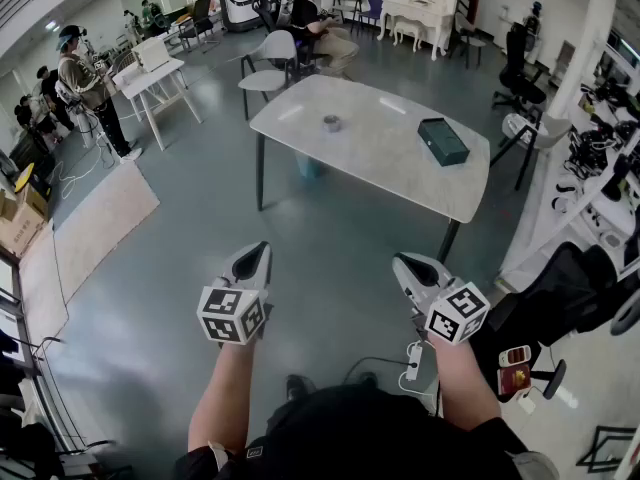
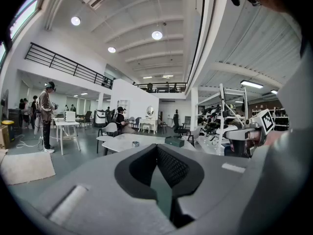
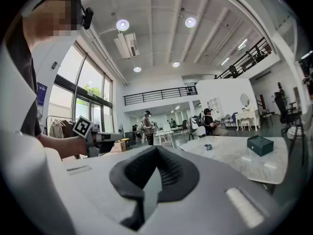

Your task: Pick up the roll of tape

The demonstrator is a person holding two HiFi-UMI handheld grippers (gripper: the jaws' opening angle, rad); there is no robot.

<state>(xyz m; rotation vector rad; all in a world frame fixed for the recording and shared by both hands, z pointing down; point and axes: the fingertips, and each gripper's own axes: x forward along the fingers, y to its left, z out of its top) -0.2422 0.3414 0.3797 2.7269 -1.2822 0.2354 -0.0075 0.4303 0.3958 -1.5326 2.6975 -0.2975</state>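
A person's left gripper [image 1: 252, 256] and right gripper [image 1: 404, 263] hang side by side over the grey floor [image 1: 330, 248], each pair of black-padded fingers [image 2: 172, 166] clenched tip to tip on nothing. The small grey roll of tape [image 1: 332, 123] lies untouched, well ahead of both sets of fingertips, on the white stone-look surface [image 1: 390, 173]. A dark green rectangular box [image 1: 443, 140] rests on the same surface, right of the tape and nearer the right gripper's fingers than the left's.
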